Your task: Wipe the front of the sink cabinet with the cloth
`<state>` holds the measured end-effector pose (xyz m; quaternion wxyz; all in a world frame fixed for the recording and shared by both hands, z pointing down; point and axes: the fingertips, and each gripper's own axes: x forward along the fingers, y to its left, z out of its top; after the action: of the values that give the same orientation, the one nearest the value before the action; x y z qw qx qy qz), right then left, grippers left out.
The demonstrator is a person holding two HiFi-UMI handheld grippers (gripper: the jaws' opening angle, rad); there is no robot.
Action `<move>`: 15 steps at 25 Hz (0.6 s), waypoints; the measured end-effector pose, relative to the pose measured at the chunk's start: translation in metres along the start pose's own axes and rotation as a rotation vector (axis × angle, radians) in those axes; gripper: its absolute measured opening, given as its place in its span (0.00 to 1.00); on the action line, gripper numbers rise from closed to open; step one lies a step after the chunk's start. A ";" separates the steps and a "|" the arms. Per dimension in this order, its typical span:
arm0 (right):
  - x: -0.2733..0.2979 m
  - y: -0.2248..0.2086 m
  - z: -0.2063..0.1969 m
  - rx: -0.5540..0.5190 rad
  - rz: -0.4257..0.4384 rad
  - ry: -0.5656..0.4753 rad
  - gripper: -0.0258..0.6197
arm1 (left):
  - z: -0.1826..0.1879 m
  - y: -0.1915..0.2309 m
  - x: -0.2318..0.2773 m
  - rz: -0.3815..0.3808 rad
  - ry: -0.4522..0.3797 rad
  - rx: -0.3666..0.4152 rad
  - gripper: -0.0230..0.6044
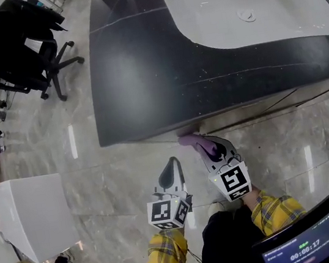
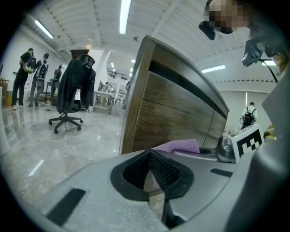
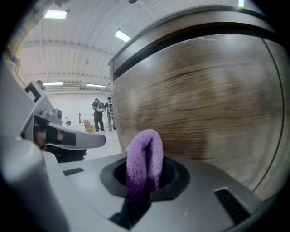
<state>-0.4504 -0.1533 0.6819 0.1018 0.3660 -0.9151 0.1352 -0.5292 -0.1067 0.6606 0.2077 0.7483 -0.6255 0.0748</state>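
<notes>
My right gripper (image 1: 209, 146) is shut on a folded purple cloth (image 1: 192, 140), whose tip sits under the front edge of the dark countertop (image 1: 144, 81). In the right gripper view the cloth (image 3: 145, 158) stands up between the jaws, a short way from the brown wood cabinet front (image 3: 204, 99); I cannot tell whether it touches. My left gripper (image 1: 172, 162) hangs just left of it, shut and holding nothing. In the left gripper view its mesh pads (image 2: 161, 167) meet, with the cloth (image 2: 181, 146) and the cabinet front (image 2: 167, 113) beyond.
A white sink basin (image 1: 243, 4) is set in the countertop. A black office chair (image 1: 21, 45) stands on the marble floor at far left, and a white box (image 1: 32, 217) at near left. A screen (image 1: 303, 242) sits by my right side. People stand far off (image 2: 27, 72).
</notes>
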 end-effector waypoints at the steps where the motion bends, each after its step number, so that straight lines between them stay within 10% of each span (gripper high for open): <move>1: -0.005 -0.010 0.001 0.011 -0.020 0.002 0.11 | 0.000 -0.006 0.006 -0.014 0.006 -0.002 0.05; 15: -0.089 -0.132 -0.016 0.069 -0.263 -0.011 0.11 | -0.015 -0.132 0.085 -0.259 0.042 0.046 0.05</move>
<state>-0.2934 -0.1826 0.6944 0.1009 0.4869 -0.8546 0.1498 -0.3818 -0.1604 0.6775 0.2116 0.8257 -0.5171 0.0771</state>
